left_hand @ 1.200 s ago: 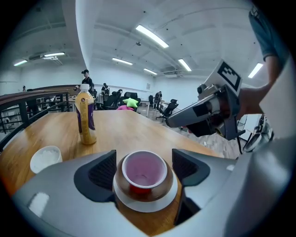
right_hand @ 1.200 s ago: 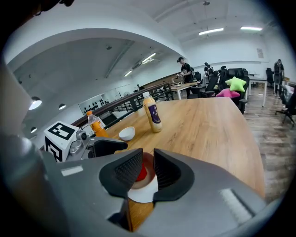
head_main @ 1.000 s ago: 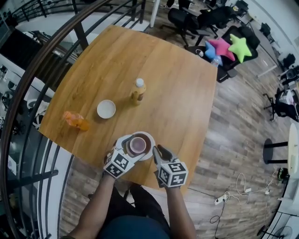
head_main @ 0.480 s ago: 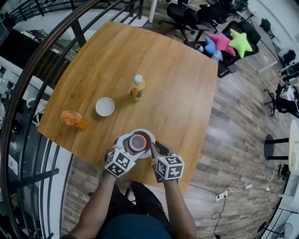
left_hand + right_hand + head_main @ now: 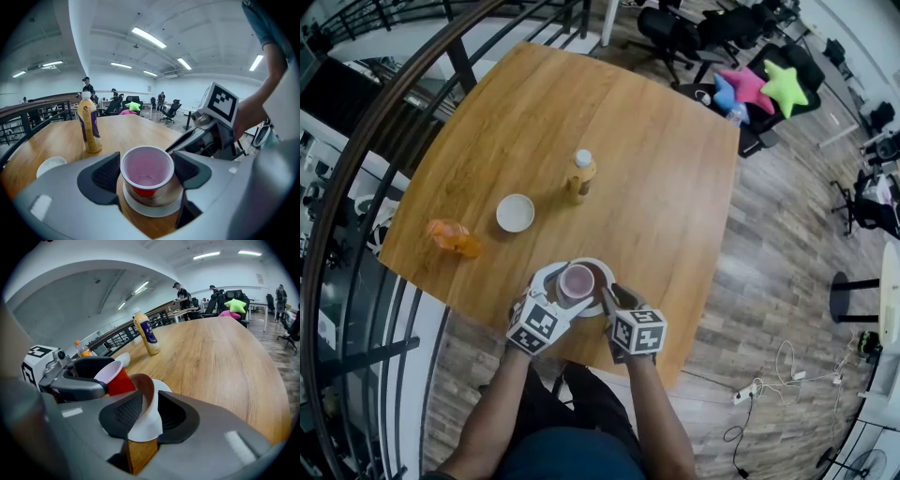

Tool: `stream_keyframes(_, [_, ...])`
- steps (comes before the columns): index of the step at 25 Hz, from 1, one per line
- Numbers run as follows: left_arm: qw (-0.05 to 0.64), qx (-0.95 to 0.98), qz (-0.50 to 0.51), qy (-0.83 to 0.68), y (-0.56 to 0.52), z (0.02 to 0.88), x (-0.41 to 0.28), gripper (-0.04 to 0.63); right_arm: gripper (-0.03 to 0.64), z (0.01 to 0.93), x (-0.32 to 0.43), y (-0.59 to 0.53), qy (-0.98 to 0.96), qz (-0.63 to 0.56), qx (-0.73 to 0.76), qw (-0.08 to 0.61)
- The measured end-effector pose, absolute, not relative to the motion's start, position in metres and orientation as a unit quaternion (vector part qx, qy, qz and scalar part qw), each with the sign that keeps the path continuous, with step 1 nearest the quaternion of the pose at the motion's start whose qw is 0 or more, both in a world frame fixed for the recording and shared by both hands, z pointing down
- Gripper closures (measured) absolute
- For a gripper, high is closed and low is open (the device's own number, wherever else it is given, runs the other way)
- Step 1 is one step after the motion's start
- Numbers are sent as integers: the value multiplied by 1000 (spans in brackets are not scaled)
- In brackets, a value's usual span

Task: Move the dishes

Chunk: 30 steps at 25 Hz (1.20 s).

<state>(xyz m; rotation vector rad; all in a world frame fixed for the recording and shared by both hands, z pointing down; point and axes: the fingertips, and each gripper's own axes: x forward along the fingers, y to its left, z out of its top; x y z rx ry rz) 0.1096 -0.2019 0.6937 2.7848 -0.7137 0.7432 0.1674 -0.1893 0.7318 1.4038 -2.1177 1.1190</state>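
Observation:
A red cup (image 5: pixel 146 164) with a pale inside stands in a brown bowl (image 5: pixel 165 195) on a white plate (image 5: pixel 151 209), near the wooden table's (image 5: pixel 656 187) front edge. My left gripper (image 5: pixel 562 287) has a jaw pad against each side of the cup, shut on it. From the right, my right gripper (image 5: pixel 150 411) is shut on the rims of the brown bowl (image 5: pixel 143 386) and the plate (image 5: pixel 165 386) together. In the head view both grippers meet at the stack (image 5: pixel 578 281).
A juice bottle (image 5: pixel 580 175) stands mid-table. A small white bowl (image 5: pixel 516 213) and an orange bottle (image 5: pixel 453 240) sit to its left. A dark railing (image 5: pixel 356 169) curves along the table's left side. Office chairs and star cushions (image 5: pixel 764 89) lie beyond the far corner.
My right gripper has moved in from beside the plate to its rim. The left gripper stays at the cup.

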Motion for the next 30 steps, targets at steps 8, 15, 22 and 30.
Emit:
stream_keyframes(8, [79,935,231,-259,-214,667,93,247,529,739,162,-190,-741,417,497,173])
stream_keyframes(15, [84,931,212,-285,-224,652,68,249,529,746,157,-190,-733,428,497,182])
stream_keyframes(22, [87,921,214,-313,-236,653,37,249,529,754,154,-191,-726,437,497,188])
stream_keyframes(30, [101,907,226,-342,-244,668,6,249,531,757,153,-192,-716,444,501,198])
